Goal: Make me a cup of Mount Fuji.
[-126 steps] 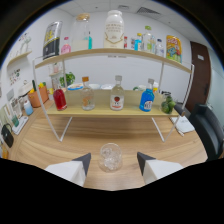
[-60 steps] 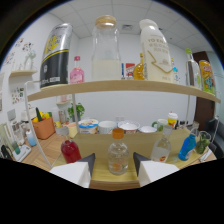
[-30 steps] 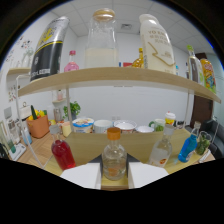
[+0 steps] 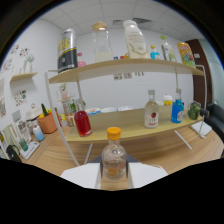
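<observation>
Gripping a clear bottle point(image 4: 113, 159) with an orange cap between both fingers point(image 4: 82, 175) of the tool point(image 4: 114, 176), closed tight against its sides, lifting it clear of the wooden tabletop point(image 4: 165, 145). Facing a two-tier shelf point(image 4: 125, 125) beyond, carrying a red bottle point(image 4: 82, 123), a clear bottle with red label point(image 4: 151, 114) and a blue bottle point(image 4: 177, 111) on the lower board, tall jars point(image 4: 102, 44) standing on the upper.
</observation>
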Demonstrator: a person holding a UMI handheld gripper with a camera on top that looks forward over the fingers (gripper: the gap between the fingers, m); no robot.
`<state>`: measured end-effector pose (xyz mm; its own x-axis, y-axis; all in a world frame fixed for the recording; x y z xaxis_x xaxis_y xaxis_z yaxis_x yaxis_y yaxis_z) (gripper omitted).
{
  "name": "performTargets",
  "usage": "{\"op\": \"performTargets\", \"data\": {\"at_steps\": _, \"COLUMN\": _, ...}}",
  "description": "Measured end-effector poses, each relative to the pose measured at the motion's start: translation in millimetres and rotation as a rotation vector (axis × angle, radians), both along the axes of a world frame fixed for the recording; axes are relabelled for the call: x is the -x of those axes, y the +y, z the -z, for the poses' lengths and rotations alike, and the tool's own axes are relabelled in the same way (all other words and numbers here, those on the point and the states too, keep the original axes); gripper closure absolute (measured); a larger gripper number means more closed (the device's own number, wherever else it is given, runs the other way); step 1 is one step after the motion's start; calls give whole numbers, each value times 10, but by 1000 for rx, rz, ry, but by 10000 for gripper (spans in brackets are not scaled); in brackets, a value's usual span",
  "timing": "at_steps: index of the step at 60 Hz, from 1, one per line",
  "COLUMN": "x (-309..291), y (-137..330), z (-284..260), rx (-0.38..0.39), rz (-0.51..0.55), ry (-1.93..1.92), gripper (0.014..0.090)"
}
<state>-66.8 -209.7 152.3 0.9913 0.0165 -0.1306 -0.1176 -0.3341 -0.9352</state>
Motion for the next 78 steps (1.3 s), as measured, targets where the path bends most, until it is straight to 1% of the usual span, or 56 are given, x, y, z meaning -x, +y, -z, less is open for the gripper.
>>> {"op": "performTargets", "data": {"at_steps": 6, "x": -23, "y": -154, "z": 290, "rx": 56, "rz": 41, "ry": 160, "gripper": 698}}
{"op": "performTargets", "data": {"at_steps": 14, "x": -42, "y": -206, "z": 478, "rx": 106, "rz": 97, "ry": 433, "gripper": 699}}
{"op": "performTargets", "data": {"at_steps": 22, "x": -35, "y": -146, "z": 435, "rx": 110, "rz": 134, "ry": 771, "gripper": 697}}
{"op": "performTargets", "data": {"at_steps": 33, "x": -110, "y": -22, "z": 294, "rx": 85, "rz": 183, "ry": 1174, "gripper": 698}}
{"op": "performTargets", "data": {"at_steps": 42, "x": -88, "y": 54, "z": 138, "rx": 76, "rz": 179, "ry": 1460, "gripper": 700}}
{"op": "performTargets", "data": {"at_steps": 53, "x": -77, "y": 88, "z": 98, "rx": 84, "rz": 192, "ry": 1721, "gripper": 699}}
{"op": "performTargets", "data": {"at_steps": 59, "x": -93, "y": 77, "z": 127, "rx": 85, "rz": 204, "ry": 1770, "gripper": 699}}
{"op": "performTargets", "data": {"at_steps": 68, "x": -65, "y": 48, "z": 139, "rx": 102, "rz": 206, "ry": 1738, "gripper": 698}}
{"op": "performTargets", "data": {"at_steps": 73, "x": -45, "y": 18, "z": 108, "rx": 97, "rz": 198, "ry": 1607, "gripper": 698}}
{"op": "performTargets", "data": {"at_steps": 78, "x": -36, "y": -16, "z": -56, "rx": 55, "rz": 171, "ry": 1386, "gripper": 697}}
